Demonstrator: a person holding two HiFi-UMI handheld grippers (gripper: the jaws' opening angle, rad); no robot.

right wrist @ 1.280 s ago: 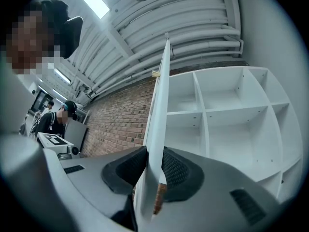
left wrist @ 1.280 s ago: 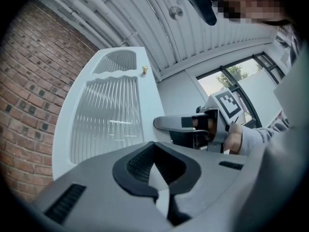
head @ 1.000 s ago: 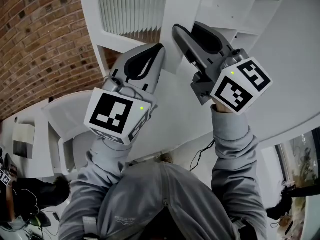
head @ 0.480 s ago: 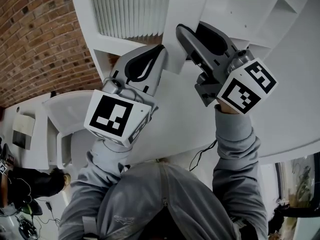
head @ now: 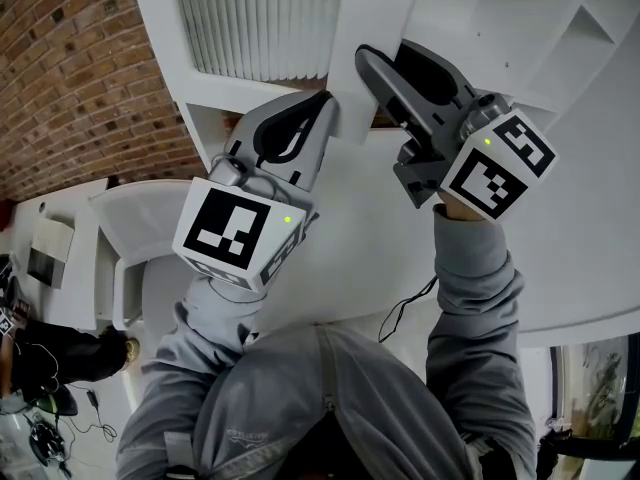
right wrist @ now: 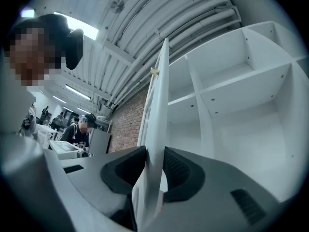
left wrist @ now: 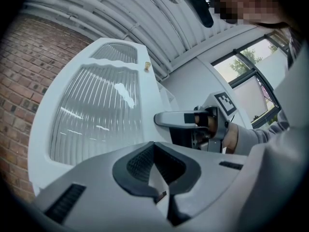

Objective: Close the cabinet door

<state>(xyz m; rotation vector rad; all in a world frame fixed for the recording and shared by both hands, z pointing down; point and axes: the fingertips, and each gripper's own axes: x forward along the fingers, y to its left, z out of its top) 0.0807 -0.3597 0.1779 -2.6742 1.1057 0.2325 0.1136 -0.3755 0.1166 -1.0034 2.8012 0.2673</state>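
The white cabinet door (head: pixel 365 28) with ribbed glass (head: pixel 255 23) stands ajar from the shelved cabinet (head: pixel 520 13). My right gripper (head: pixel 385 56) straddles the door's free edge (right wrist: pixel 159 91), one pad against each face. Its jaws are opening with the edge still between them (right wrist: pixel 154 151). A small brass knob (right wrist: pixel 154 71) sits higher on that edge. My left gripper (head: pixel 322 98) is shut with nothing in it, its tips at the door's lower corner on the glass side. In the left gripper view the glass panel (left wrist: pixel 96 115) rises beyond my left gripper (left wrist: pixel 154 143), with the right gripper (left wrist: pixel 193 122) beside it.
A brick wall (head: pixel 80 68) runs along the left. Below it are white desks (head: pixel 110 258) and a seated person (head: pixel 40 363). A black cable (head: pixel 405 308) hangs under the cabinet. Other people (right wrist: pixel 79 127) stand at a table behind the door.
Both grippers have drifted a little to the right and up in the head view, and the door has swung with them toward the shelves. The left gripper stays shut.
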